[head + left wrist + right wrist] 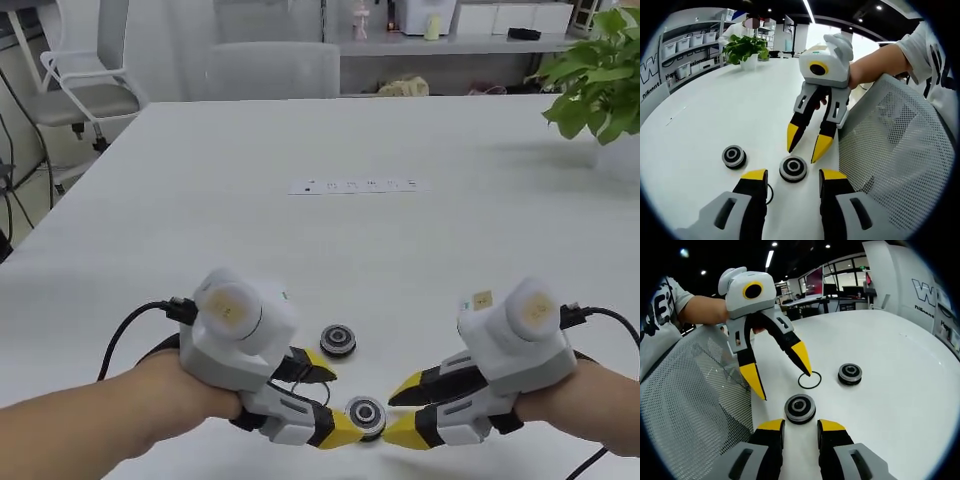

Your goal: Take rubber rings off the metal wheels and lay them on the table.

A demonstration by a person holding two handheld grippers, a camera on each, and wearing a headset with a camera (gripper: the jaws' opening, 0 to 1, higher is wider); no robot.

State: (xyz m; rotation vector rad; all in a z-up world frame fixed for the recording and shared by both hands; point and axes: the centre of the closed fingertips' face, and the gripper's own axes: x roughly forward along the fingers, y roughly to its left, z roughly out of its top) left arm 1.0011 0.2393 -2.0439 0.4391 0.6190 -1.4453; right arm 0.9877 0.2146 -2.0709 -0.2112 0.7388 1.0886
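Two metal wheels with black rubber rims lie on the white table [300, 230]. The near wheel [365, 412] [793, 169] [800, 408] sits between the tips of both grippers, which point at each other. My left gripper [345, 402] [793, 175] [781, 376] is open, its jaws either side of this wheel without closing on it. Facing it from the right, my right gripper [390, 416] [802, 426] [805, 149] is open too. The second wheel [338, 340] [734, 156] [850, 374] rests a little farther out. One loose black rubber ring [809, 380] lies flat under the left gripper's jaw.
A grey mesh chair back [890, 145] [695, 390] stands right behind the near table edge. A potted plant [595, 80] is at the far right corner, and a white strip [357, 185] lies mid-table. Chairs stand beyond the far edge.
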